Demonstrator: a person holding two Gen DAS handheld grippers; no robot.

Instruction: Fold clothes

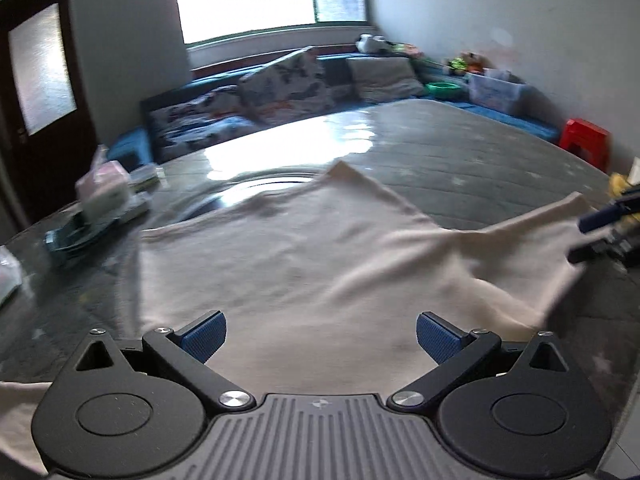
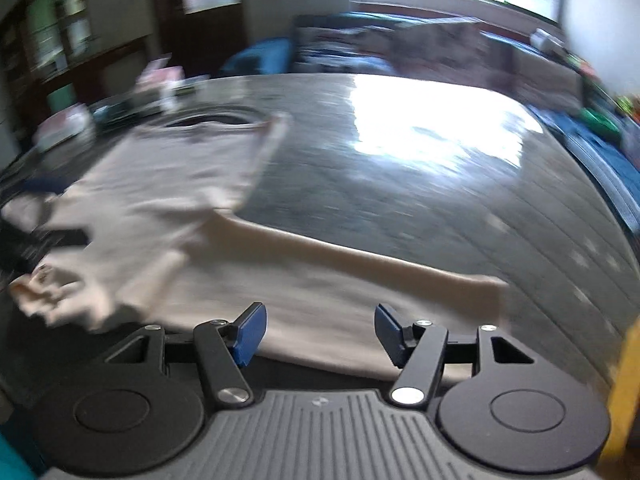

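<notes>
A cream-white T-shirt [image 1: 304, 264] lies spread and rumpled on the glossy grey table [image 1: 460, 152], its cloth creased into soft ridges. In the right wrist view one sleeve [image 2: 360, 264] stretches out flat to the side, and the near-left part is bunched up.

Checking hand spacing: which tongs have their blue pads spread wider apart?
The left tongs: their pads stand farther apart over the cream garment than the right tongs', though both are open.
</notes>
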